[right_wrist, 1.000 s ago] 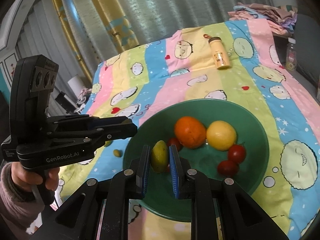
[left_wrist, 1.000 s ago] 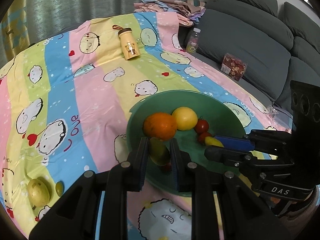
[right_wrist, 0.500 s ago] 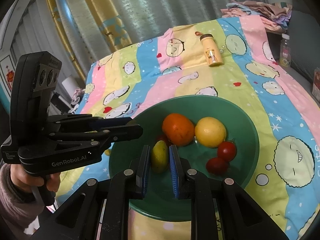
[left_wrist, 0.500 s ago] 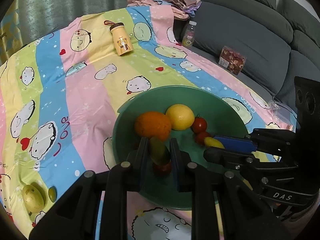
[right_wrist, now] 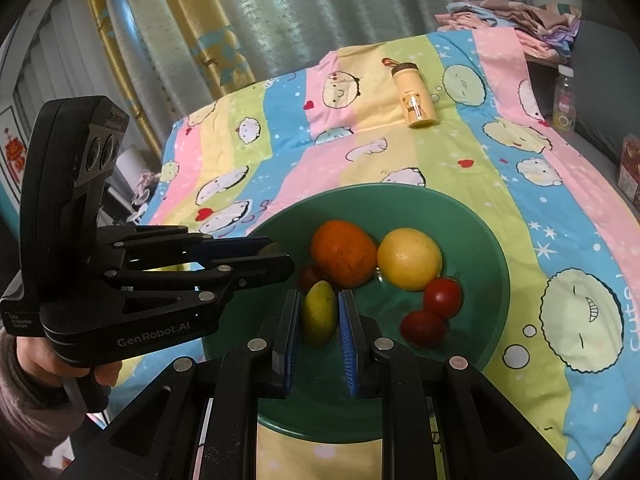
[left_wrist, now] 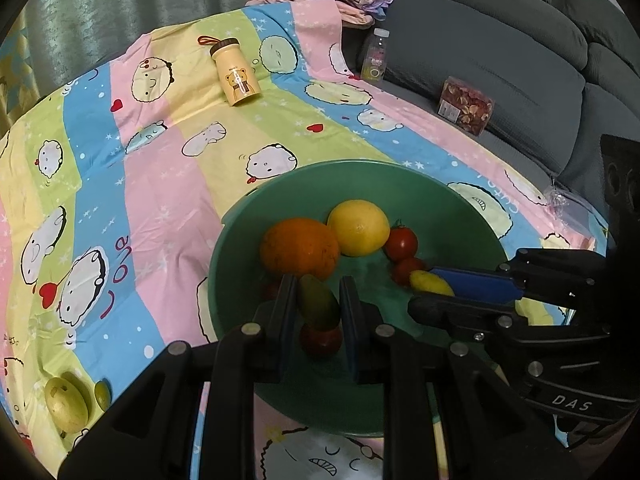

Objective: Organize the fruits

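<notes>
A green bowl (left_wrist: 460,208) (right_wrist: 480,236) on the striped bedsheet holds an orange (left_wrist: 298,250) (right_wrist: 344,252), a yellow lemon (left_wrist: 358,227) (right_wrist: 409,258) and red tomatoes (left_wrist: 401,242) (right_wrist: 442,298). My left gripper (left_wrist: 319,300) is shut on a greenish mango (left_wrist: 318,302) above the bowl's near side. My right gripper (right_wrist: 319,312) is shut on a yellow-green mango (right_wrist: 319,312) over the bowl. The right gripper (left_wrist: 434,292) also shows in the left wrist view, and the left gripper (right_wrist: 280,256) shows in the right wrist view.
A pale pear-like fruit (left_wrist: 66,404) and a small green fruit (left_wrist: 102,394) lie on the sheet at the near left. A yellow bottle (left_wrist: 236,76) (right_wrist: 414,100) lies farther back. A grey sofa (left_wrist: 500,60) with a drink bottle (left_wrist: 374,60) and a snack box (left_wrist: 464,106) is to the right.
Both grippers have moved forward over the bowl with their mangoes still held. The bowl looks larger and nearer; the fruit in it has not moved.
</notes>
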Tool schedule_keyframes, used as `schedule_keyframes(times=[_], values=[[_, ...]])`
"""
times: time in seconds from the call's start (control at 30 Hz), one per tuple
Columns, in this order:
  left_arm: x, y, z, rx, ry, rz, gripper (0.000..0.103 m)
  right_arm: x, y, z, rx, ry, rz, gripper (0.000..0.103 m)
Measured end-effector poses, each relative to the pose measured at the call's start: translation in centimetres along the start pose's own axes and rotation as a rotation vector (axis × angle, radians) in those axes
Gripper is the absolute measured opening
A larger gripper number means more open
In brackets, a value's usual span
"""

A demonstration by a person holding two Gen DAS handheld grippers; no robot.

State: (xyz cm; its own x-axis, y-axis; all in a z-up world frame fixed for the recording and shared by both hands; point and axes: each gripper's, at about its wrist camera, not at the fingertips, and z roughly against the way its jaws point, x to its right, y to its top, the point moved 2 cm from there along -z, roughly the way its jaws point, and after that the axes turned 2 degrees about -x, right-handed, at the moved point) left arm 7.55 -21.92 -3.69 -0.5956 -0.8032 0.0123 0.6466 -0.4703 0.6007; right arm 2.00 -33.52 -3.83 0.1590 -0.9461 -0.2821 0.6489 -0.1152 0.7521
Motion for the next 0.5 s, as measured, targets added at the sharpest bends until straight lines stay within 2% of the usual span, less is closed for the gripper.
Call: schedule_keyframes(times=[0.17, 0.33, 0.5], values=[[-0.1, 0.1, 0.1, 0.003, 0.013, 0.002, 0.024, 0.1, 0.0, 0.1, 0.002, -0.016, -0.003, 0.021], [-0.3, 0.1, 0.4, 0.012, 0.029, 0.008, 0.056, 0.1, 0.1, 0.1, 0.003, -0.022, -0.011, 0.021], [-0.6, 0.1, 1.1, 0.026, 0.04, 0.013, 0.067, 0.3, 0.1, 0.3, 0.011, -0.036, -0.026, 0.034]])
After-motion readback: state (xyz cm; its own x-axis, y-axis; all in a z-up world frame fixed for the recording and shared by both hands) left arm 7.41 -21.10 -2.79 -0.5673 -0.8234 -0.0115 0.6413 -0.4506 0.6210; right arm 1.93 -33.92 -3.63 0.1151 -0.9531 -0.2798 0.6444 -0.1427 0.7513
